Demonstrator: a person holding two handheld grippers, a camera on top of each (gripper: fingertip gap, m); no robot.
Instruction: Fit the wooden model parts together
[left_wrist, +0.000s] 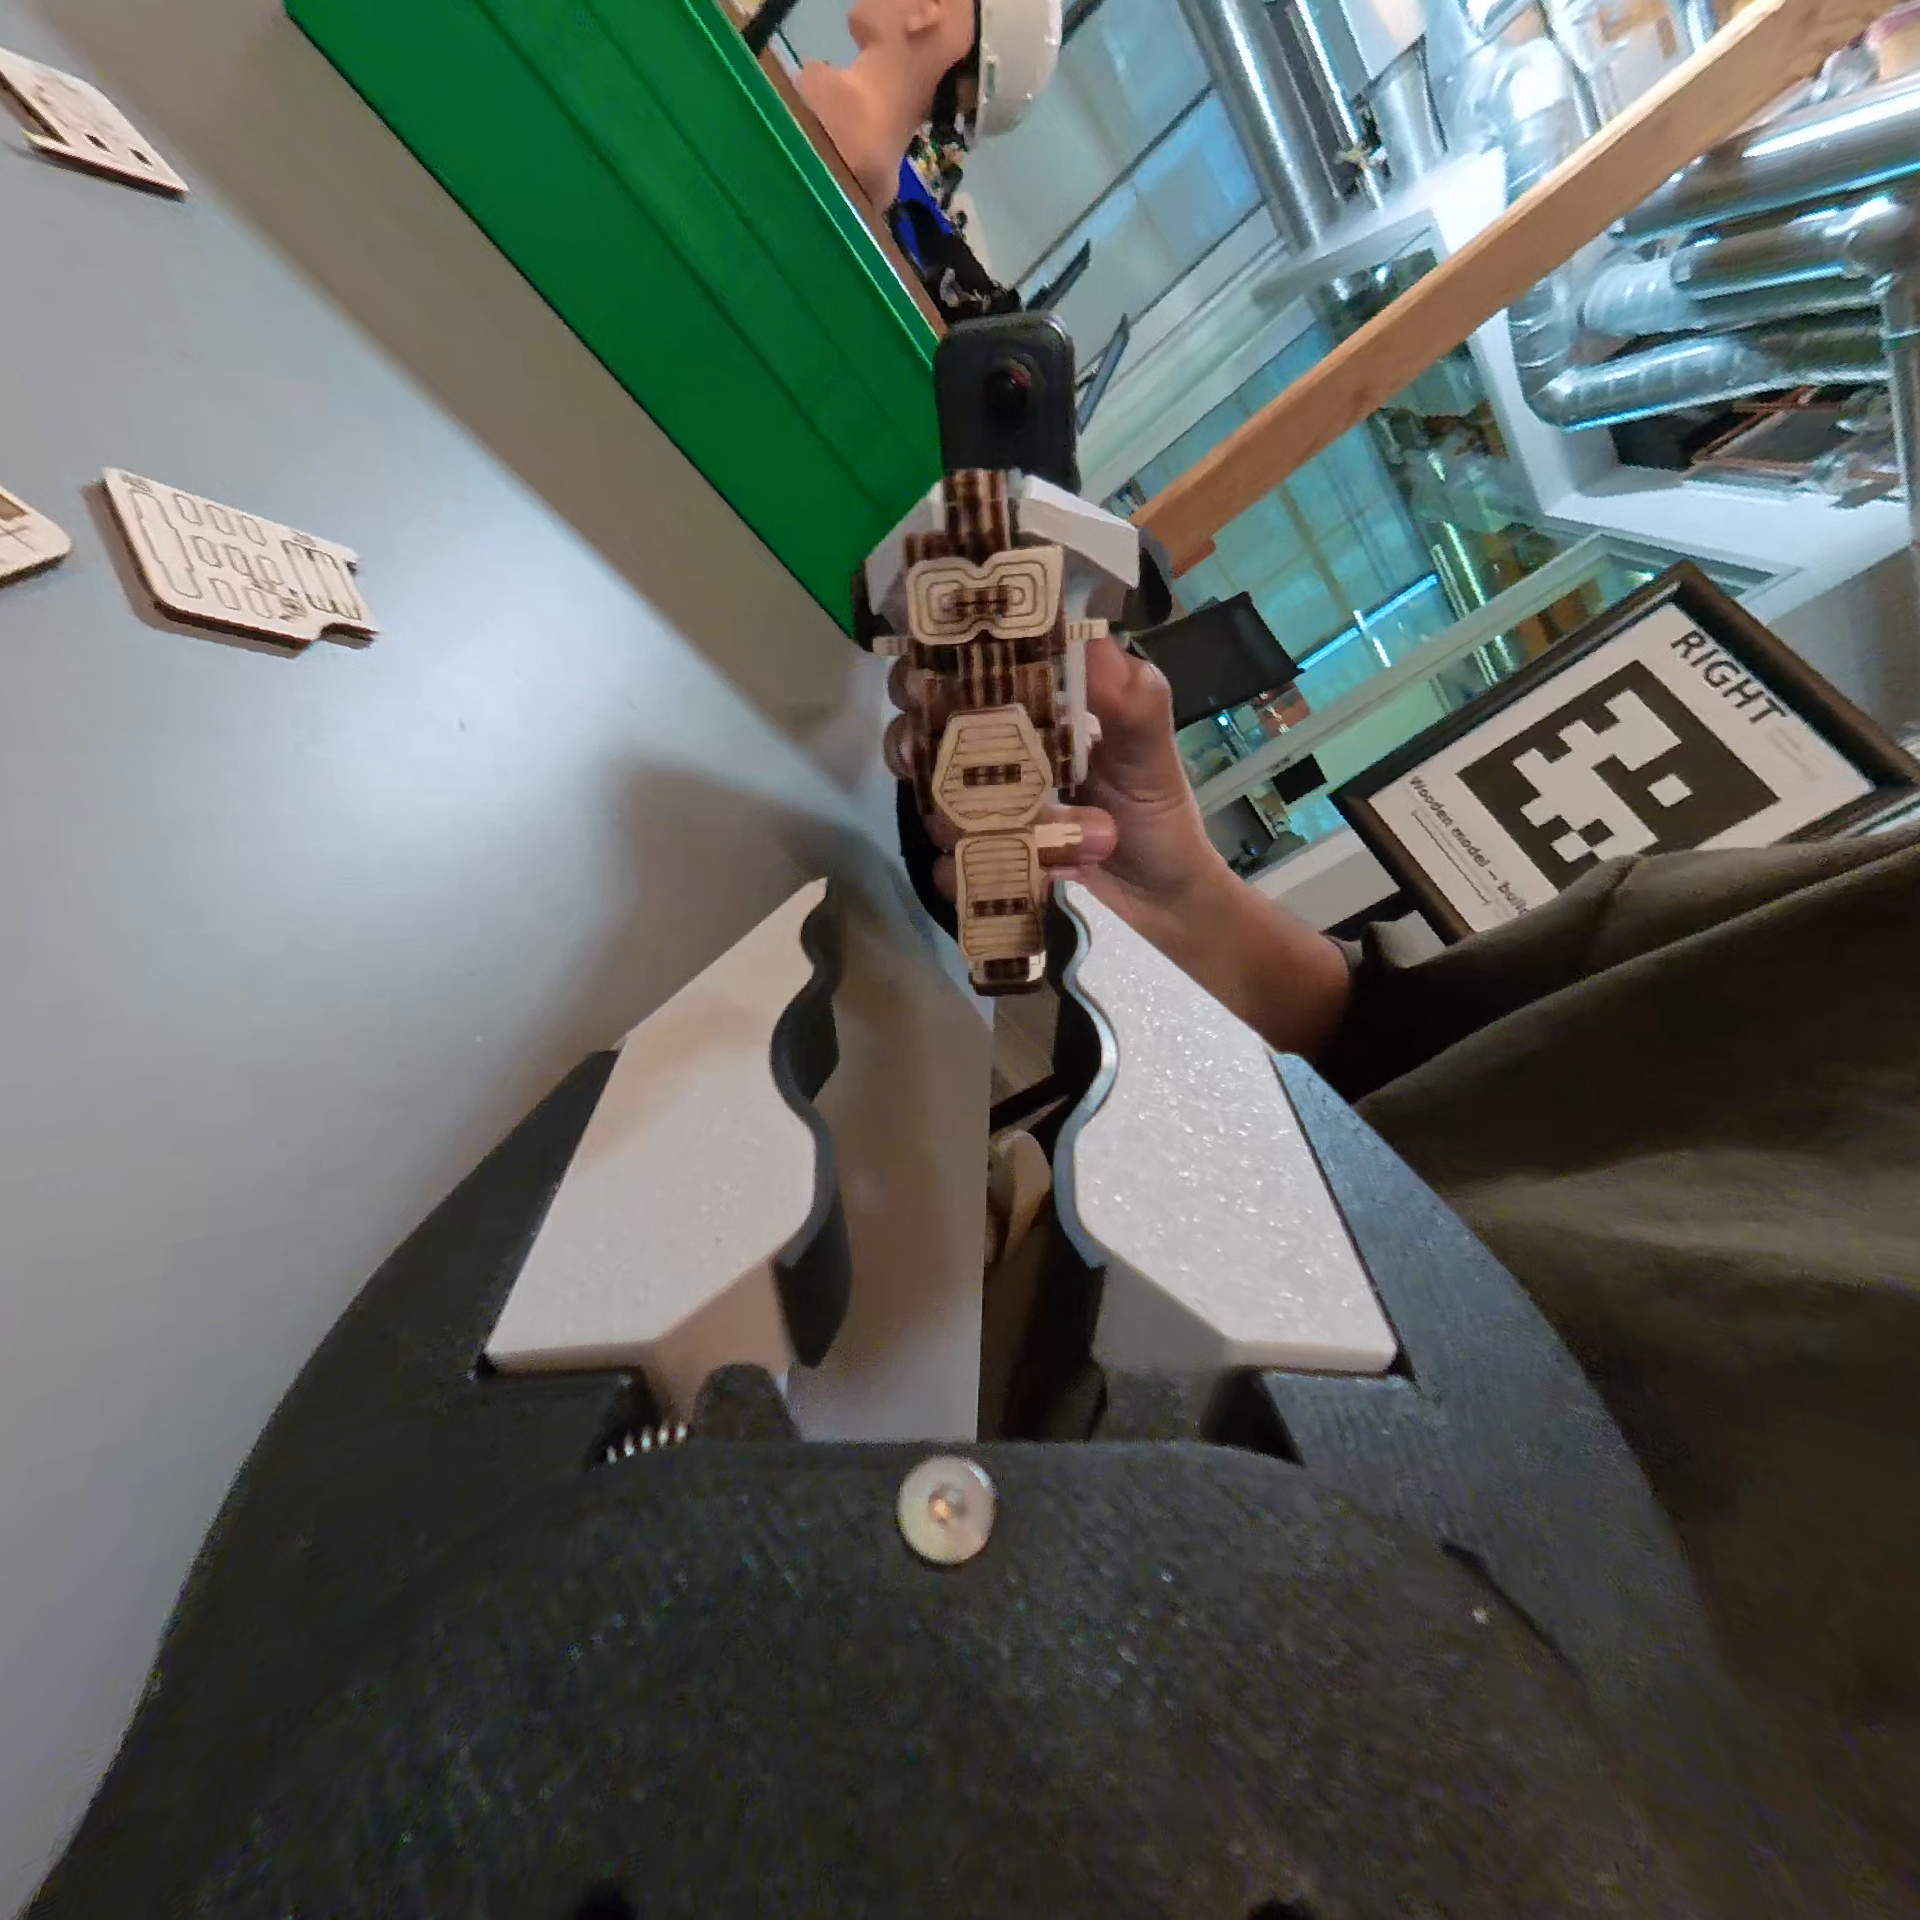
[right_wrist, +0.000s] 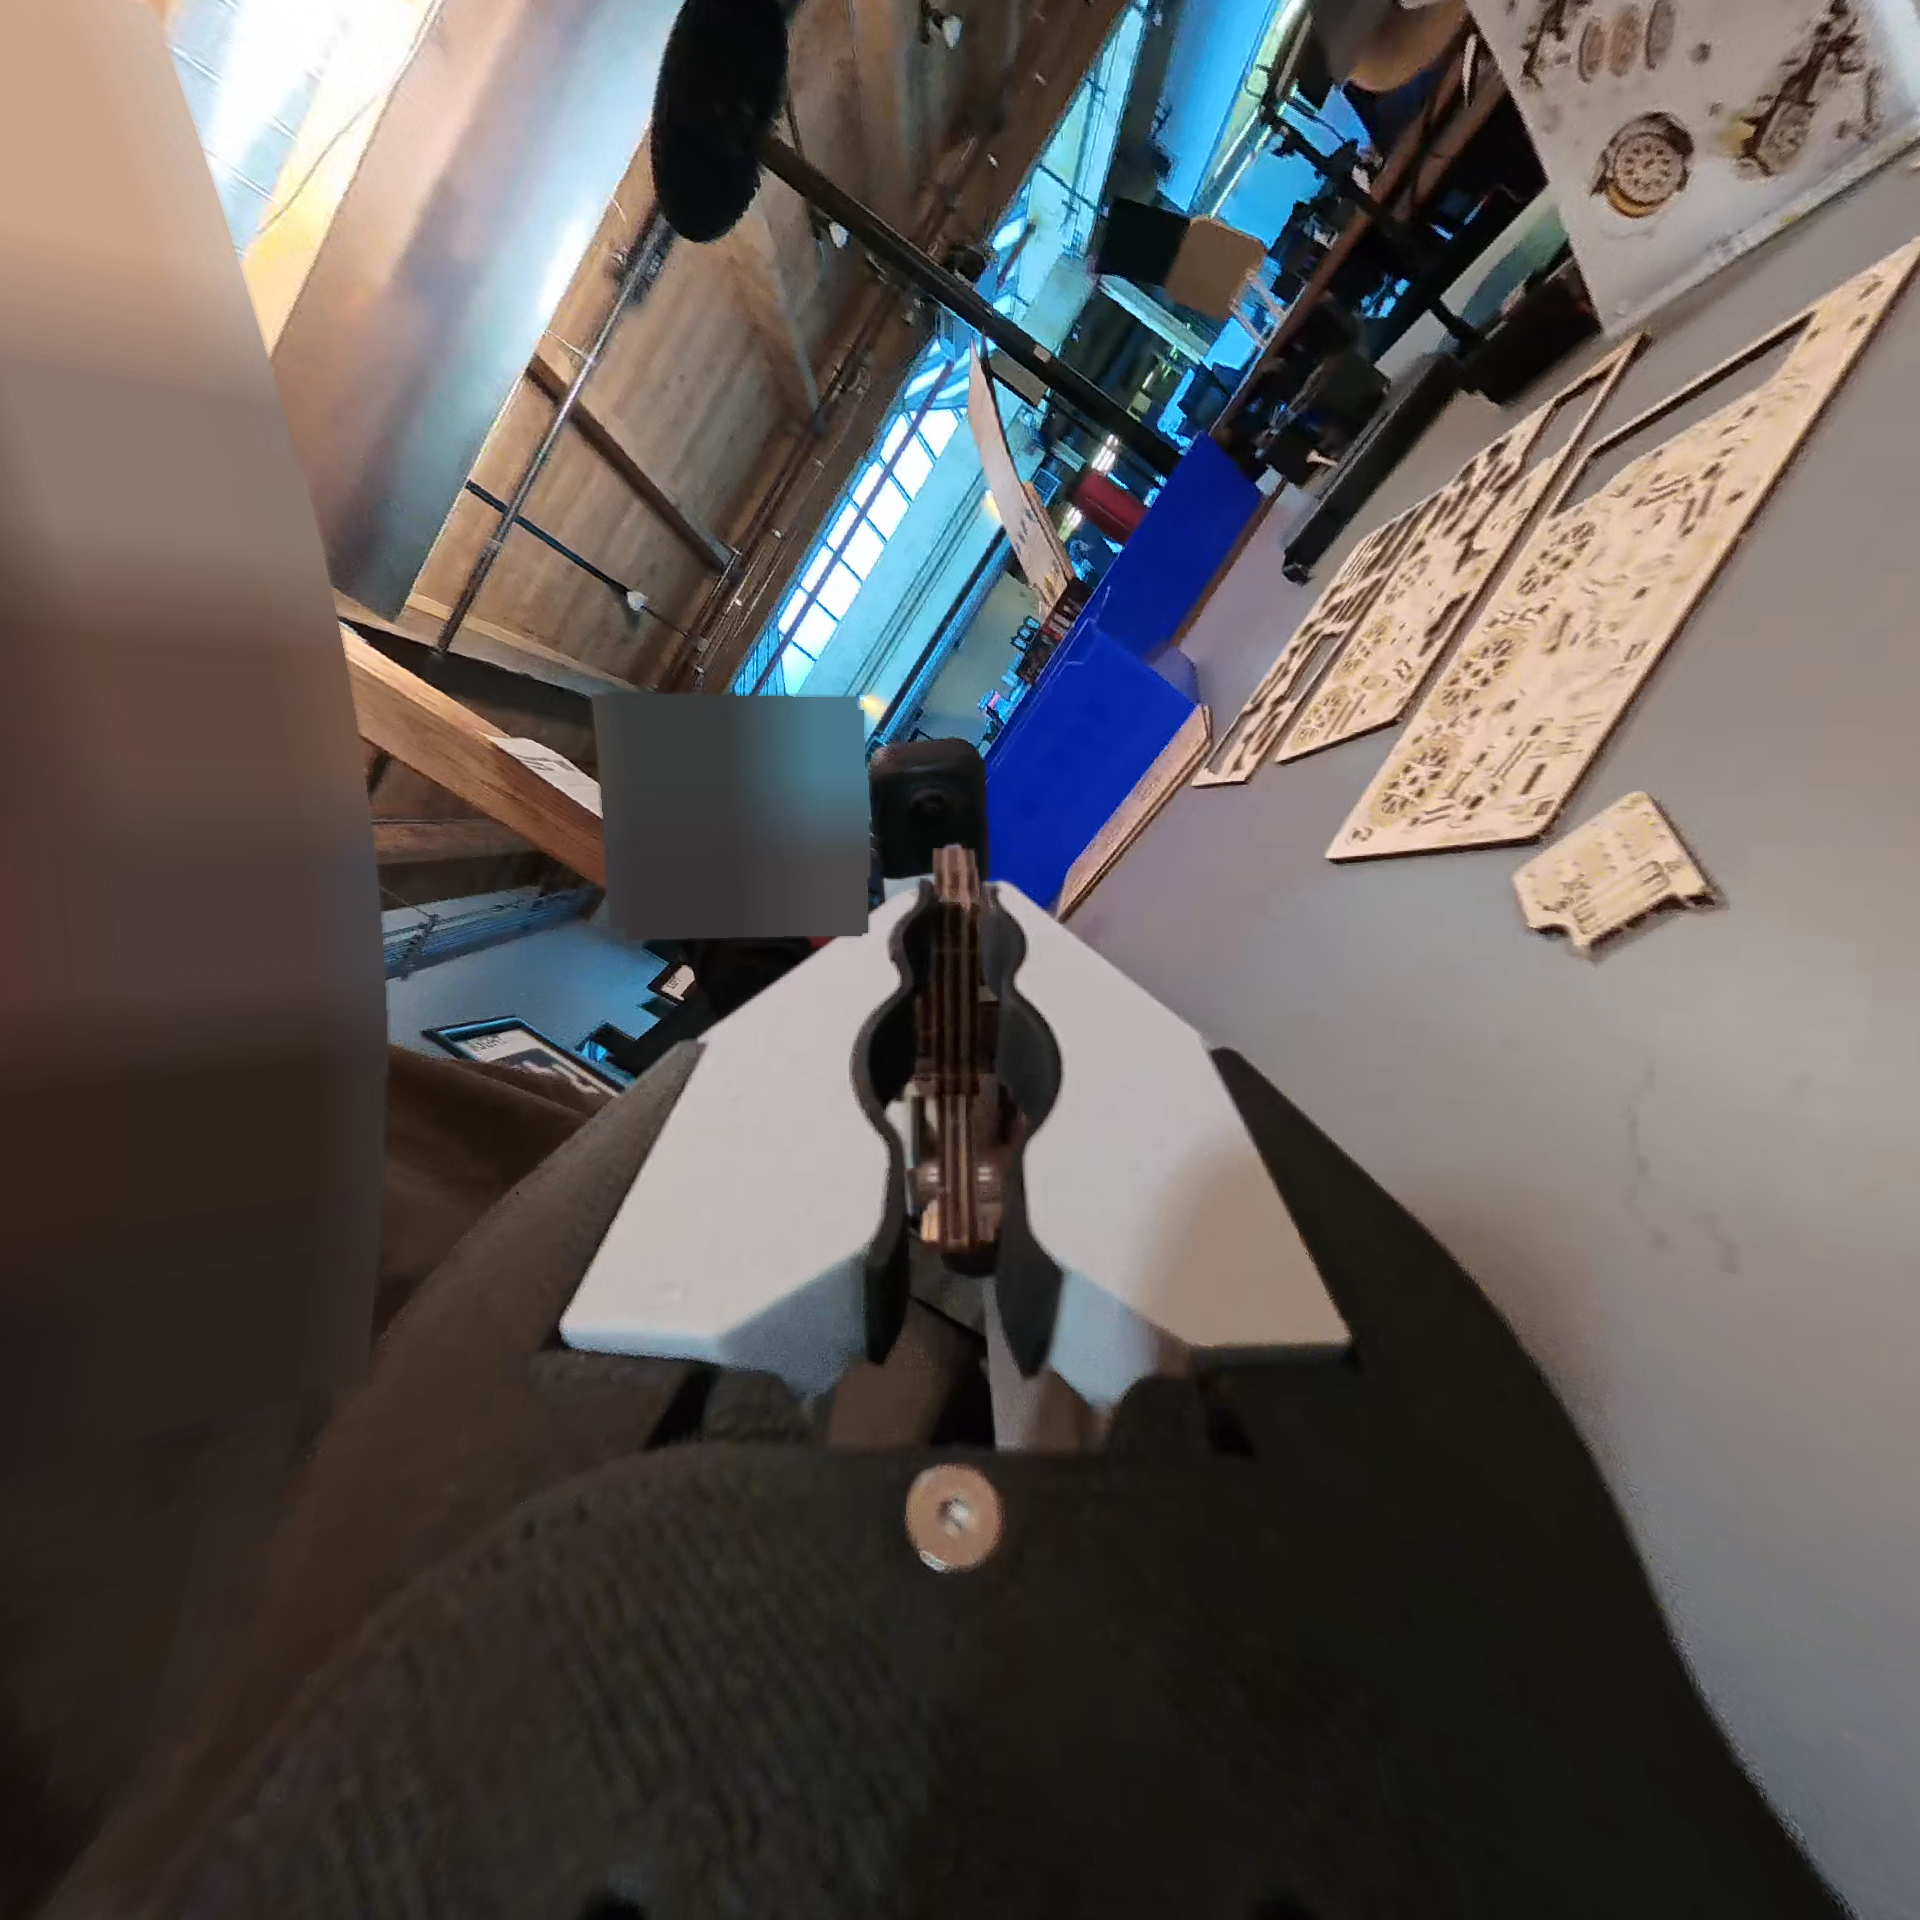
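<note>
Right gripper (right_wrist: 951, 914) clamps the layered, laser-cut pale wooden model assembly (left_wrist: 987, 727), held up off the grey table (left_wrist: 312, 883). Left gripper (left_wrist: 940, 909) gapes wide, empty, just beside the assembly's lower end.

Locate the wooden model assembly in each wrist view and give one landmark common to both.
Left wrist view: the wooden model assembly is upper centre, held by the right claw, just beyond the open left claw.
Right wrist view: edge-on at centre, clamped in the right claw.
Shared landmark: the grey table.
</note>
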